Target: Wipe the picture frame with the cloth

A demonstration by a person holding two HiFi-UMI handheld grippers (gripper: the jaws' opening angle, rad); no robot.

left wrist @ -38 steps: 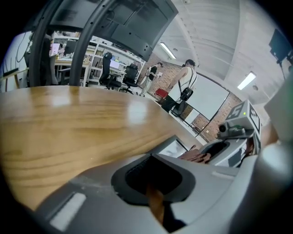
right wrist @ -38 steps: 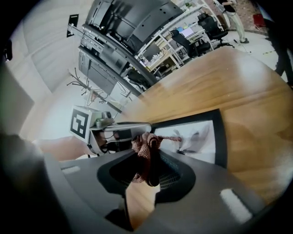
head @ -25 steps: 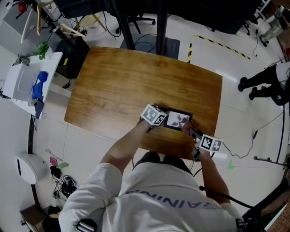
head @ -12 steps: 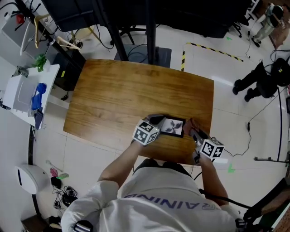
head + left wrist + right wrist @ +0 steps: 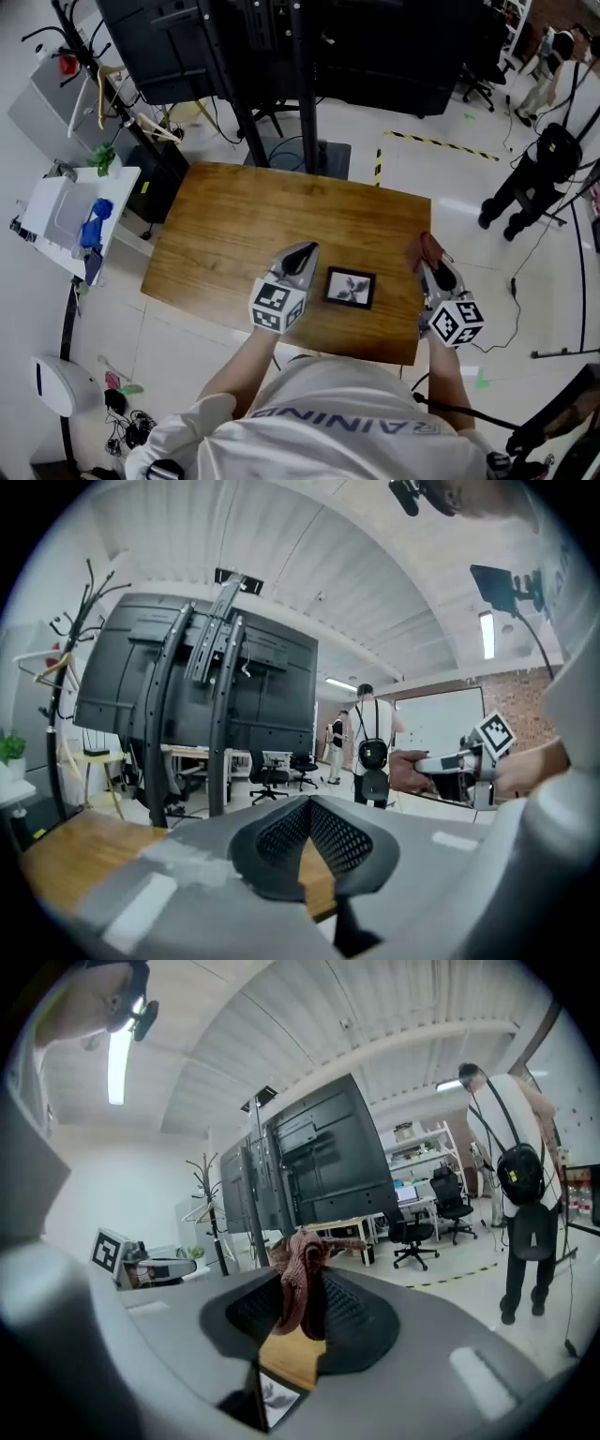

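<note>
Head view: the frame [image 5: 350, 288] lies flat on the table [image 5: 234, 216], near the front edge, between the two grippers and touching neither; the left gripper [image 5: 301, 253] hangs just left of it; the right gripper [image 5: 434, 267] is over the table's right edge, apart from the frame, with the cloth [image 5: 423, 247] bunched at its tip; a person [image 5: 534, 169] stands on the floor beyond.

Left gripper view: the jaws meet at the tips with nothing between them; bare wood shows below them.

Right gripper view: the jaws are clamped on the reddish cloth [image 5: 298, 1283], which hangs crumpled; a corner of the frame [image 5: 275, 1402] shows low down.
</note>
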